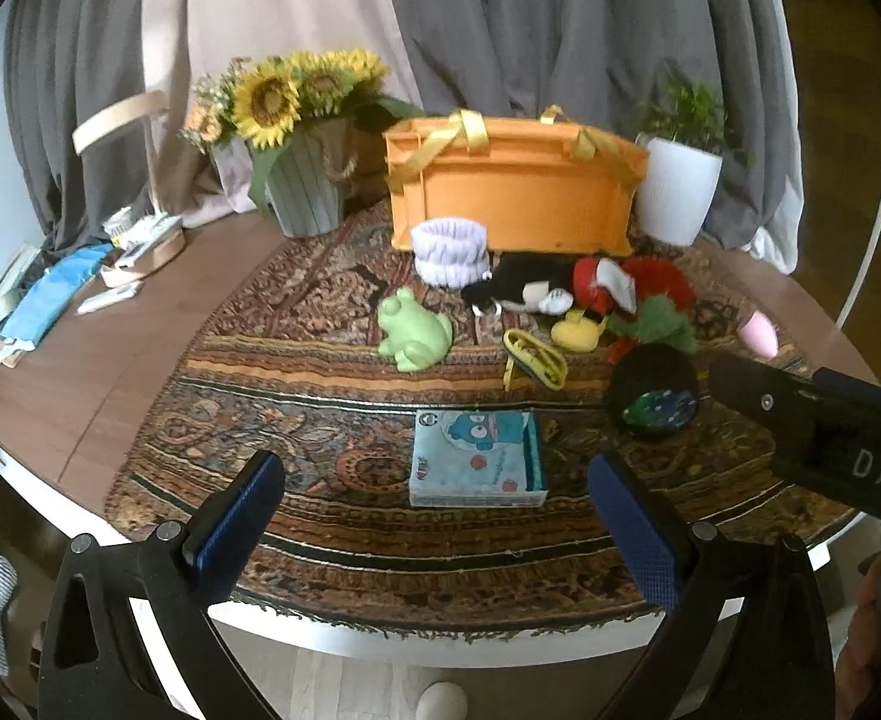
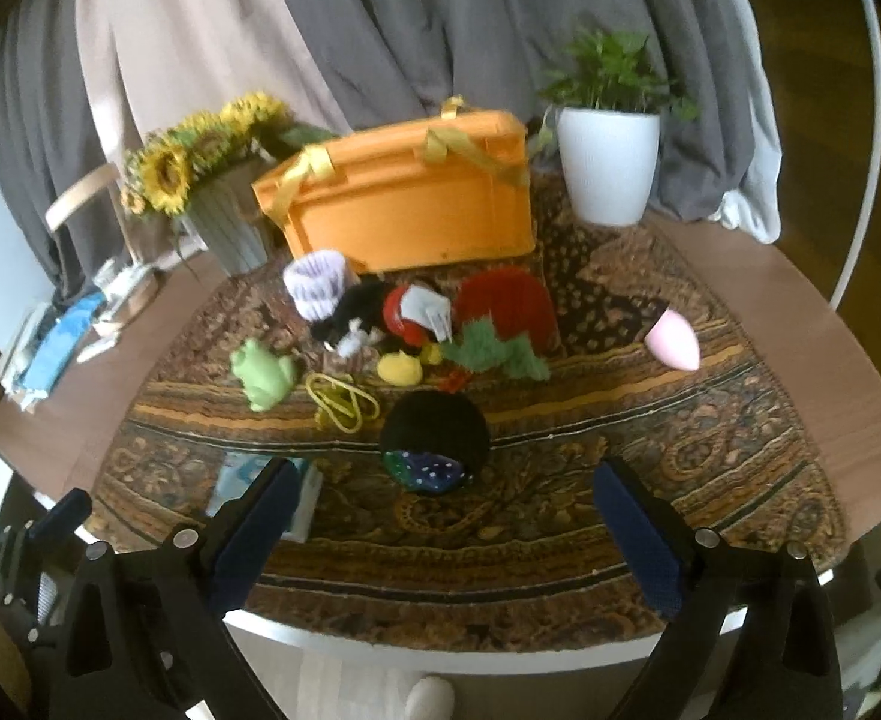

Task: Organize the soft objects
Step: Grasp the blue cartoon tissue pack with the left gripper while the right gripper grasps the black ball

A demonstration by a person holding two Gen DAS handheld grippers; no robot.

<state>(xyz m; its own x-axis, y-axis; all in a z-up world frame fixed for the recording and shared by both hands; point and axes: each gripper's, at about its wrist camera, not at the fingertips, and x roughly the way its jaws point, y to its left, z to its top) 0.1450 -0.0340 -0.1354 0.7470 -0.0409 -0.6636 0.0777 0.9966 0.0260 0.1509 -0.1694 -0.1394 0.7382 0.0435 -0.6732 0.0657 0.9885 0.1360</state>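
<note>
Soft toys lie scattered on a patterned rug in front of an orange basket (image 1: pixel 512 192) (image 2: pixel 404 204). Among them are a green frog (image 1: pixel 413 333) (image 2: pixel 263 375), a lavender scrunchie band (image 1: pixel 449 252) (image 2: pixel 317 282), a black-and-white plush (image 1: pixel 518 291) (image 2: pixel 356 312), a red knit piece (image 1: pixel 659 279) (image 2: pixel 506 303), a yellow cord (image 1: pixel 533 357) (image 2: pixel 341 399) and a black knit ball (image 1: pixel 656 387) (image 2: pixel 434 435). A blue tissue pack (image 1: pixel 476 459) lies nearest. My left gripper (image 1: pixel 437 516) hangs open above the pack. My right gripper (image 2: pixel 440 528) is open just short of the black ball.
A sunflower vase (image 1: pixel 302 180) stands back left and a white plant pot (image 1: pixel 680 189) back right. A pink egg-shaped object (image 2: pixel 674 339) lies at the rug's right. Papers and small boxes (image 1: pixel 80 282) clutter the table's left. The table edge (image 1: pixel 440 645) is close below.
</note>
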